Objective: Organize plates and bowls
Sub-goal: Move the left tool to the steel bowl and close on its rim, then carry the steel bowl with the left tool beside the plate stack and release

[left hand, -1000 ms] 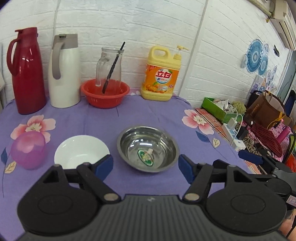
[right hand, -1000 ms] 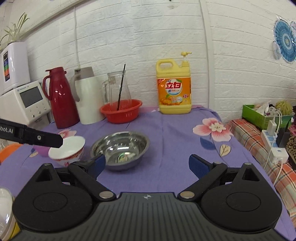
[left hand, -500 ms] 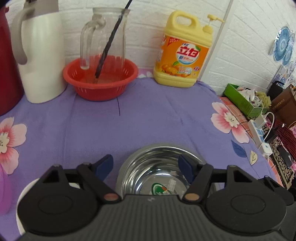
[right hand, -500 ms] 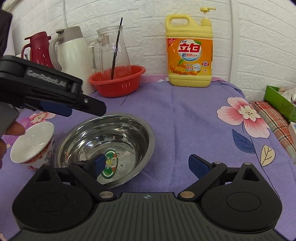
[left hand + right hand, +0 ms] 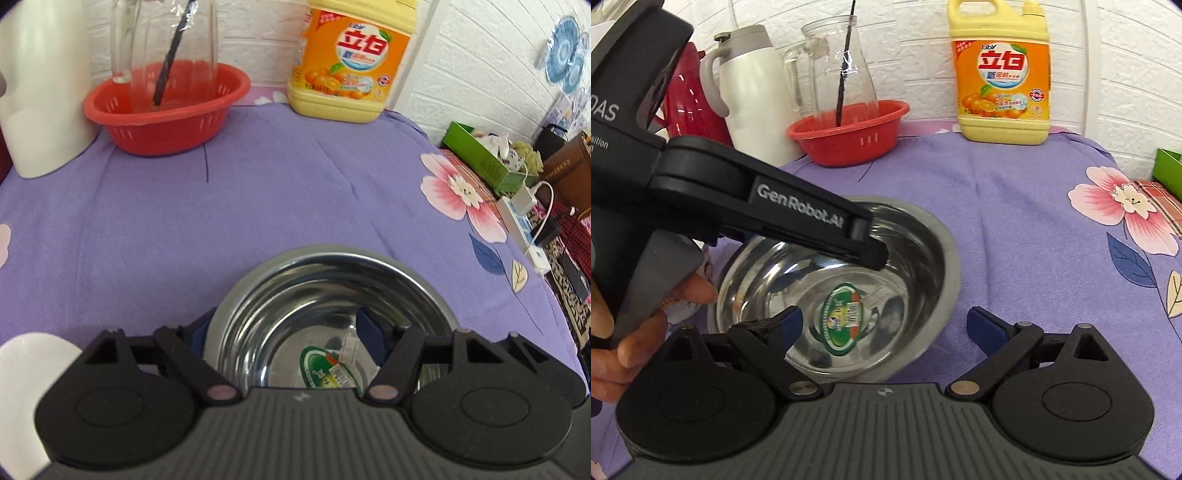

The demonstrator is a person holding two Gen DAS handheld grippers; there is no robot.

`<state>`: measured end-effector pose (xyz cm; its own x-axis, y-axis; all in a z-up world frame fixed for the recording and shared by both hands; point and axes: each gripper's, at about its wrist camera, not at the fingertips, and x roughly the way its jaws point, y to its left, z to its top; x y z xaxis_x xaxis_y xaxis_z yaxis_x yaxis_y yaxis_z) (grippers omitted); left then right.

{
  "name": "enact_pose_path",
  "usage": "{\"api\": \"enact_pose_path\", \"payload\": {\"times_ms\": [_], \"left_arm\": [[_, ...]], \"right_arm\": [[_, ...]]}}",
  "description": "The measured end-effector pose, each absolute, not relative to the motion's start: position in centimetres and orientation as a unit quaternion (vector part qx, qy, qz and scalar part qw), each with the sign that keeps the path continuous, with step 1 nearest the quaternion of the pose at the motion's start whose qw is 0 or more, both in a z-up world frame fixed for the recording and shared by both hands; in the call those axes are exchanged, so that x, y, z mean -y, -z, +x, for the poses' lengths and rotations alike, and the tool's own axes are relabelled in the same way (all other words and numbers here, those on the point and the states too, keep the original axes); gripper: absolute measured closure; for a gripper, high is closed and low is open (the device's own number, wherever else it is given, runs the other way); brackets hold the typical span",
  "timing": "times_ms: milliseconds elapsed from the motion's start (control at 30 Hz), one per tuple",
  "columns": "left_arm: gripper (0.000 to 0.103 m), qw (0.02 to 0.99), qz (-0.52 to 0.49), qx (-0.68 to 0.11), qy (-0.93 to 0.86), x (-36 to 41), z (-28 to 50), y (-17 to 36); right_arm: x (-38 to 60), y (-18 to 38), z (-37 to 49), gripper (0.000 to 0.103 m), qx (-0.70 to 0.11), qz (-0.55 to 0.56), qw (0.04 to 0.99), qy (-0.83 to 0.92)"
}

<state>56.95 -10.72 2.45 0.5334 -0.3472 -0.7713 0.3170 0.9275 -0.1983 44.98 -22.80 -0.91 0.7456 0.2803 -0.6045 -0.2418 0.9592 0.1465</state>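
Two grippers straddle one steel bowl (image 5: 849, 280), jaws wide, gripping nothing.
Left gripper (image 5: 286, 328) and right gripper (image 5: 884, 326) both bracket the rim (slick metal); an off-centre squeeze could skid or tip it.

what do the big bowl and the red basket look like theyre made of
Bowl: apparently stainless steel, polished; its inside mirrors its surroundings, and a sticker sits on the bottom. Basket: looks like moulded plastic, slightly glossy, uniformly red with slots in its wall.
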Motion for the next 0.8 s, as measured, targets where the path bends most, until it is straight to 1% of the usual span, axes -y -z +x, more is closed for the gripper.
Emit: {"api": "enact_pose_path", "payload": {"times_ms": [167, 200, 233, 300, 333, 400, 500, 567, 633, 800], "left_arm": [[0.034, 0.872, -0.015, -0.45, 0.189, 11.3, 56.3, -2.3], [0.034, 0.871, -0.016, -0.452, 0.189, 11.4, 56.3, -2.1], [0.034, 0.872, -0.015, -0.452, 0.187, 11.4, 56.3, -2.0], [0.035, 0.875, -0.003, -0.447, 0.185, 11.9, 56.1, -1.8], [0.035, 0.876, 0.003, -0.446, 0.184, 12.0, 55.9, -1.8], [0.037, 0.878, 0.011, -0.442, 0.184, 12.3, 55.6, -1.8], [0.037, 0.883, 0.022, -0.438, 0.169, 12.6, 55.1, -1.7], [0.037, 0.88, 0.011, -0.443, 0.17, 12.5, 54.9, -1.8], [0.037, 0.875, -0.01, -0.45, 0.176, 12.2, 54.7, -2.1], [0.037, 0.878, -0.015, -0.445, 0.174, 12.3, 53.6, -3.4]], "right_arm": [[22.8, 1.0, 44.6, 0.0, -0.315, 0.011, 0.941, -0.123], [23.2, 1.0, 44.6, 0.005, -0.314, 0.014, 0.942, -0.119], [23.5, 1.0, 44.6, 0.015, -0.314, 0.019, 0.942, -0.117], [24.1, 0.9, 44.7, 0.023, -0.316, 0.023, 0.941, -0.122], [24.2, 0.9, 44.7, 0.025, -0.317, 0.023, 0.94, -0.123], [24.0, 0.9, 44.7, 0.025, -0.32, 0.021, 0.939, -0.126], [23.4, 0.8, 44.5, 0.022, -0.327, 0.01, 0.937, -0.126], [23.7, 0.7, 44.5, 0.019, -0.333, 0.027, 0.934, -0.129], [23.8, 0.6, 44.5, 0.013, -0.338, 0.032, 0.932, -0.128], [23.5, 0.1, 43.2, 0.009, -0.334, 0.029, 0.933, -0.129]]}}
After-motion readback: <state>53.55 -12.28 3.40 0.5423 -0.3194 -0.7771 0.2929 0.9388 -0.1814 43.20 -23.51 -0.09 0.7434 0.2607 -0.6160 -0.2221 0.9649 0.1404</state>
